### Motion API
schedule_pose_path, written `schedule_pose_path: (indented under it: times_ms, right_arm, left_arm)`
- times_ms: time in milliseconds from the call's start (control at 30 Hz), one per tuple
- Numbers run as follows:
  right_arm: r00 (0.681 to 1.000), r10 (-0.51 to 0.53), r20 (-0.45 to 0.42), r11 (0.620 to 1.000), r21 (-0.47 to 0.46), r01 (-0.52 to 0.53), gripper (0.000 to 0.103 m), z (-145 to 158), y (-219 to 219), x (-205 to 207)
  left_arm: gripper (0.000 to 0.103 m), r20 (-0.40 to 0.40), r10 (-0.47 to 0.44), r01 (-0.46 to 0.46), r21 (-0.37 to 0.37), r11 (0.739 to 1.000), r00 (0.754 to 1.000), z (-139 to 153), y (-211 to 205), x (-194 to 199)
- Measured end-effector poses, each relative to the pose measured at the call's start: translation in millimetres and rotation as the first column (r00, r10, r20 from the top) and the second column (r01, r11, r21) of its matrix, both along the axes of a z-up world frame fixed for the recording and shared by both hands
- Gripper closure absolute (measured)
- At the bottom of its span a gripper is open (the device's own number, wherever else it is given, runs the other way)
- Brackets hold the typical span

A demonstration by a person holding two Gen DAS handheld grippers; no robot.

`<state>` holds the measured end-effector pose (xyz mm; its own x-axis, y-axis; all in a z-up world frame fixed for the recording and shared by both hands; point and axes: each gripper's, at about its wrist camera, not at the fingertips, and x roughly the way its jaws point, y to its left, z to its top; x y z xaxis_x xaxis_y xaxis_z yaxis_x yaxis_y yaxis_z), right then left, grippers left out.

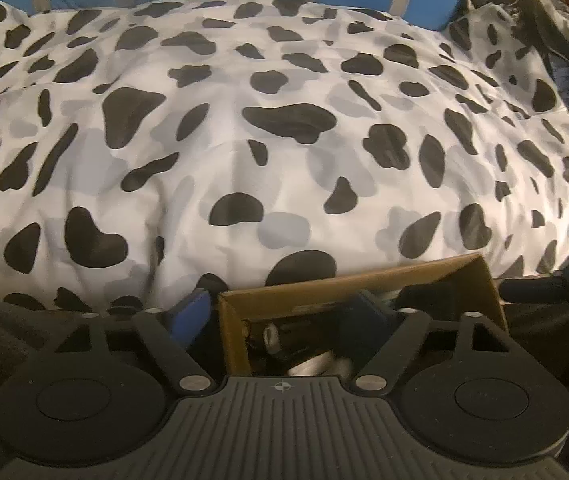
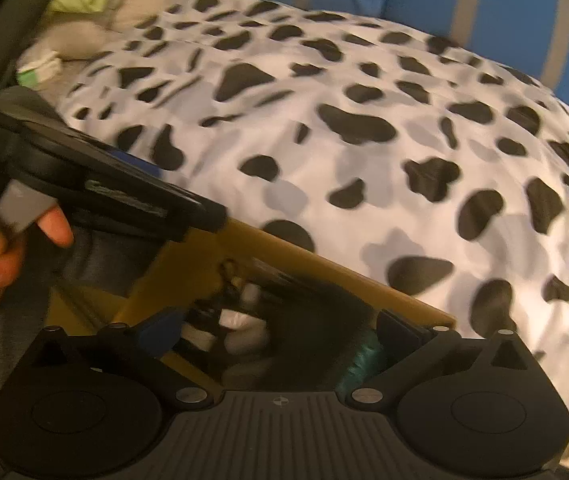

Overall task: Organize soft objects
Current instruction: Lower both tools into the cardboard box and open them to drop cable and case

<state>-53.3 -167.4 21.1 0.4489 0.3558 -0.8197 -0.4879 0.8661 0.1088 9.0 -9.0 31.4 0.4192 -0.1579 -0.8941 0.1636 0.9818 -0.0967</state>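
Cow-print bedding [image 1: 284, 140] fills the bed behind a cardboard box [image 1: 364, 280]. Both grippers [image 1: 284, 312] [image 2: 280, 332] hover above it, fingers spread, holding nothing; socks [image 2: 244, 332] lie inside. Withdraw slowly without snagging them.

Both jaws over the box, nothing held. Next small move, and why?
Probably lift both grippers off the cardboard box: left gripper and right gripper stand open and empty above its contents, so that drop looks done; the cow-print pillow behind is likely next.
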Motion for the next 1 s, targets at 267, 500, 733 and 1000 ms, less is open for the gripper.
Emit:
schedule_pose_path:
  times_ms: [267,500,733,1000]
  right_arm:
    - [0.972,-0.228,-0.051,0.972,-0.078,0.223,0.0,-8.3,-23.3,7.2]
    - [0.915,-0.376,-0.144,0.922,-0.156,0.354,0.0,-20.2,-38.7,9.1]
    - [0.861,-0.458,-0.224,0.886,-0.201,0.419,0.0,-32.5,-49.6,11.5]
    - [0.858,-0.456,-0.237,0.885,-0.221,0.409,0.0,-35.1,-47.8,13.3]
  left_arm:
    - [0.0,-0.043,0.036,-0.034,0.04,0.999,0.998,-4.2,1.9,-2.0]
    - [0.0,-0.096,0.011,-0.001,0.106,0.994,0.995,-11.7,-9.1,-15.0]
    - [0.0,-0.13,0.034,-0.017,0.132,0.991,0.991,-13.5,-11.5,-22.0]
    - [0.0,-0.153,0.046,-0.024,0.145,0.989,0.987,-16.7,-10.6,-18.3]
